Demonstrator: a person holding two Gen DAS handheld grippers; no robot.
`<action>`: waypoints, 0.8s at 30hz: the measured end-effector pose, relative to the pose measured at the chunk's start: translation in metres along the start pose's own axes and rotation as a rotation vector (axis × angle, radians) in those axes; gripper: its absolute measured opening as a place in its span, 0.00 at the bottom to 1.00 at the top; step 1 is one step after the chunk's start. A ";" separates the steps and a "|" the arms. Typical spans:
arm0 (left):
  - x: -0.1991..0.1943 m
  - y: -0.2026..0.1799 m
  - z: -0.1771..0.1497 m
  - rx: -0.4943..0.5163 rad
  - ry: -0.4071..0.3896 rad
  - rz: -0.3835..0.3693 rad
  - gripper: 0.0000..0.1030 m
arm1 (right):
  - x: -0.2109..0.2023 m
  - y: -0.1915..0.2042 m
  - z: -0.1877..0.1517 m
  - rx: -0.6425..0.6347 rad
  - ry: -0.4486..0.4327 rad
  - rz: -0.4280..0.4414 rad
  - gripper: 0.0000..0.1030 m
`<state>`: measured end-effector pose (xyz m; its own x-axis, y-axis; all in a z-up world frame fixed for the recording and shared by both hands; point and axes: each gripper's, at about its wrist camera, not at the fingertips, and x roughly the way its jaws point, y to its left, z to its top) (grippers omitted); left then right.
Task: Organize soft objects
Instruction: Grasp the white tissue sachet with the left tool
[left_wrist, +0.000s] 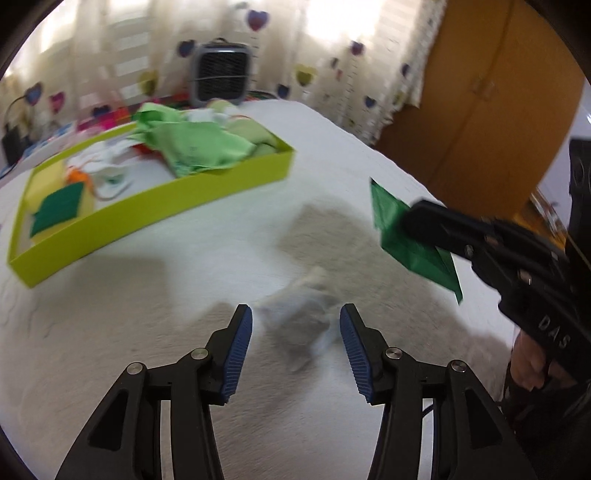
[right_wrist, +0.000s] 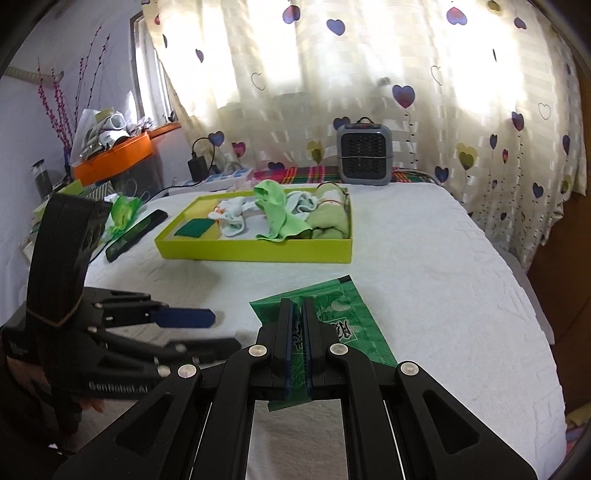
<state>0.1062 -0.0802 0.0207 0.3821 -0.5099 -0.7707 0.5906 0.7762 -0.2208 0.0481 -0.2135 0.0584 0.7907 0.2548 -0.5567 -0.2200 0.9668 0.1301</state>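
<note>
- The work surface is a bed or table covered with a white textured cover (right_wrist: 424, 266); its far edge meets a strip of red and green checked cloth (right_wrist: 295, 172).
- Behind it hangs a cream curtain (right_wrist: 369, 66) printed with purple and yellow hearts, and strong daylight comes through it.
- A small grey heater or fan (right_wrist: 364, 153) stands at the far edge, in front of the curtain.
- At the left of the right wrist view there is an orange shelf (right_wrist: 114, 155) with clutter, and a dark phone (right_wrist: 135, 230) lies on the cover.
- An orange-brown wardrobe (left_wrist: 480, 103) stands at the right of the left wrist view.
- The lime green tray (right_wrist: 255, 249) rests on the cover, well apart from both tools; it holds light green cloths, white socks and a dark green square on a yellow pad.
- The right gripper (right_wrist: 297, 332) is closed tight on a flat green packet (right_wrist: 354, 325), held above the cover.
- The packet carries white characters, but I cannot read them.
- The left gripper (left_wrist: 295, 347) is wide open and holds nothing; a blurred grey shape on the cover shows between its blue pads (left_wrist: 238, 354).
- On the left tool body I read "GenRobot.AI"; on the right one, "DAS".
</note>
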 end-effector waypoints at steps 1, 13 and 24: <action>0.003 -0.002 0.000 0.012 0.007 -0.003 0.48 | -0.001 -0.001 0.000 0.004 -0.002 -0.002 0.05; 0.021 -0.017 0.004 0.111 0.043 0.122 0.53 | 0.000 -0.008 -0.002 0.019 0.000 -0.002 0.05; 0.023 -0.012 0.006 0.088 0.028 0.136 0.43 | 0.001 -0.009 -0.003 0.021 0.003 0.003 0.05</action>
<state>0.1119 -0.1035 0.0088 0.4434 -0.3903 -0.8069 0.5947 0.8016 -0.0609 0.0488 -0.2218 0.0541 0.7885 0.2581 -0.5582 -0.2105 0.9661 0.1494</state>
